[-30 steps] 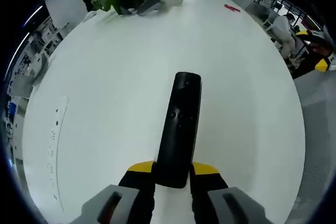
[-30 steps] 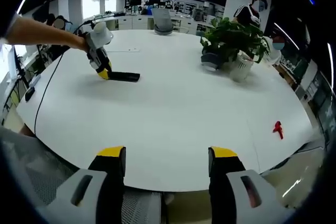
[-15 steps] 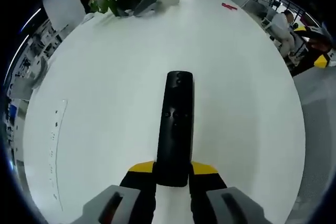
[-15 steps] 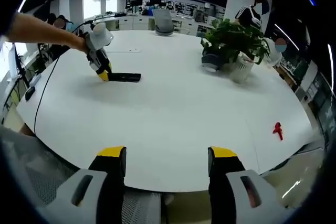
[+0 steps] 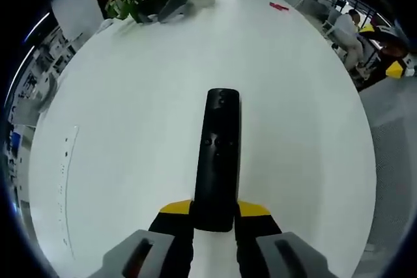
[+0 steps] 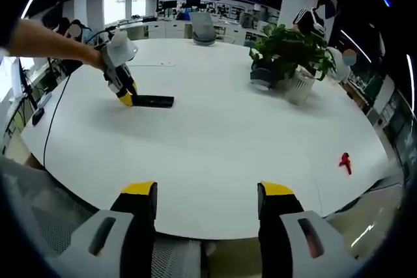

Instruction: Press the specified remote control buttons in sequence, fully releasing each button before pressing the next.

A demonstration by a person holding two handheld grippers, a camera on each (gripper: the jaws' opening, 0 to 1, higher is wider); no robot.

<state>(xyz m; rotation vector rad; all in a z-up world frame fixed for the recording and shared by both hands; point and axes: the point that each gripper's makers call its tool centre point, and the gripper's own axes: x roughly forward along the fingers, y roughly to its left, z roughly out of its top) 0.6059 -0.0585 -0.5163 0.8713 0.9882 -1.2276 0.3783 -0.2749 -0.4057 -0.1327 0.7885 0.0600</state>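
Left gripper (image 5: 214, 216) jaws clamp the black remote (image 5: 217, 154) (flat on the white table (image 5: 130, 109)); right gripper (image 6: 207, 203) jaws wide

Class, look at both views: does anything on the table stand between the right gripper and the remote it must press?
Nothing visible does. Bare white table lies between the open right gripper and the remote, held by the left gripper. The plant stands off to one side.
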